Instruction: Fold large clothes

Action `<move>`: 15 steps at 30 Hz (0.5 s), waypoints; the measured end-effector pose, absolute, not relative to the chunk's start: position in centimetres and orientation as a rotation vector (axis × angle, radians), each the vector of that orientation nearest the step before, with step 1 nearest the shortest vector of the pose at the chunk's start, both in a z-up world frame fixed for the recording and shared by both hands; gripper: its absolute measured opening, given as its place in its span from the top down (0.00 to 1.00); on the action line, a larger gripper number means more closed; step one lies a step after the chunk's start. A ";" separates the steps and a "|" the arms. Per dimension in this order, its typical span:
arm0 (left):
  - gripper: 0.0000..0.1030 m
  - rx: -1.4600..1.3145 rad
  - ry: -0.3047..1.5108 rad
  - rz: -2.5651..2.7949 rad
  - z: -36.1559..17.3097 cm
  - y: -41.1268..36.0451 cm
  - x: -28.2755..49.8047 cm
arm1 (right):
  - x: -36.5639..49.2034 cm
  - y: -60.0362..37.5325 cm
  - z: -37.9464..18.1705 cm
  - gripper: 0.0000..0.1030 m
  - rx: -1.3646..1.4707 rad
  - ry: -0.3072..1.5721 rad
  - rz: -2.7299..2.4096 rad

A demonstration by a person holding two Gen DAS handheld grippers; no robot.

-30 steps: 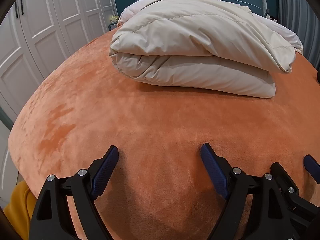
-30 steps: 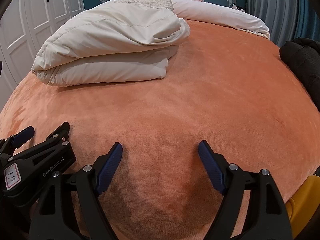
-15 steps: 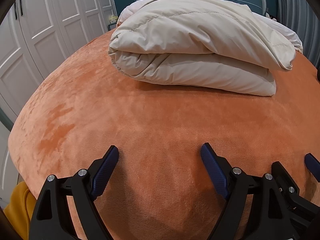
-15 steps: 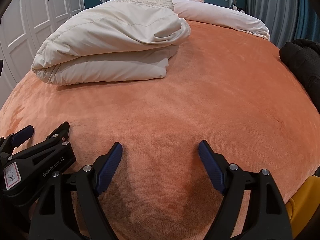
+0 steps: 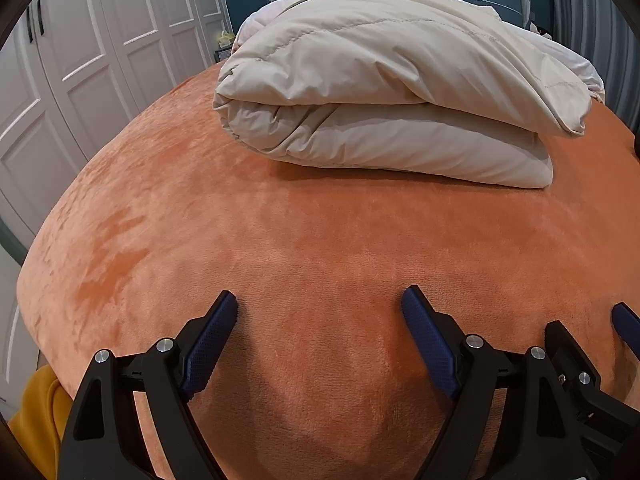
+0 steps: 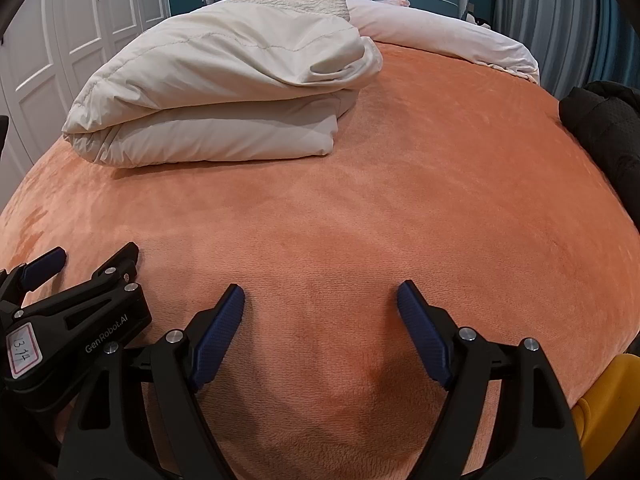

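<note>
Left wrist view: orange bed [image 5: 280,240], white wardrobes [image 5: 100,60] left. Folded cream coat [image 5: 380,112] lies far from both spread, empty grippers, left gripper [image 5: 320,308] and right gripper [image 6: 320,300].

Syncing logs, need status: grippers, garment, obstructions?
Left gripper and right gripper open, empty. Cream coat folded on orange bed. Black garment at right edge, untouched.
</note>
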State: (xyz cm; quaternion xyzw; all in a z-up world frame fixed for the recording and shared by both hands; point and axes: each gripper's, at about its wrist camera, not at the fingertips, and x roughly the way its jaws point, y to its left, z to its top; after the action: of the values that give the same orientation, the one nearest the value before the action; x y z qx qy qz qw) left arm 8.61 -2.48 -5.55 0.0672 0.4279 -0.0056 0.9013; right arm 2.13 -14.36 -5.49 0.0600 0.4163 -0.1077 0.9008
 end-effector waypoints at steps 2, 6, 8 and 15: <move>0.21 0.139 0.884 -0.011 -5.6 -2.4 8.6 | 2.1 -14.3 -5.5 0.26 0.123 0.861 -0.224; 0.21 0.143 0.883 -0.013 -5.6 -2.5 8.6 | 2.0 -14.3 -5.5 0.26 0.120 0.860 -0.224; 0.21 0.144 0.882 -0.013 -5.6 -2.5 8.6 | 2.0 -14.2 -5.5 0.26 0.121 0.859 -0.225; 0.21 0.149 0.884 -0.014 -5.6 -2.5 8.6 | 1.9 -14.2 -5.5 0.26 0.119 0.859 -0.226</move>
State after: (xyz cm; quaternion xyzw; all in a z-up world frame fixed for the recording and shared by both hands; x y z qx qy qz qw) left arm 8.58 -2.46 -5.62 0.0720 0.4274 -0.0069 0.9012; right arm 1.92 -14.16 -5.49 0.0574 0.4151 -0.1091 0.9014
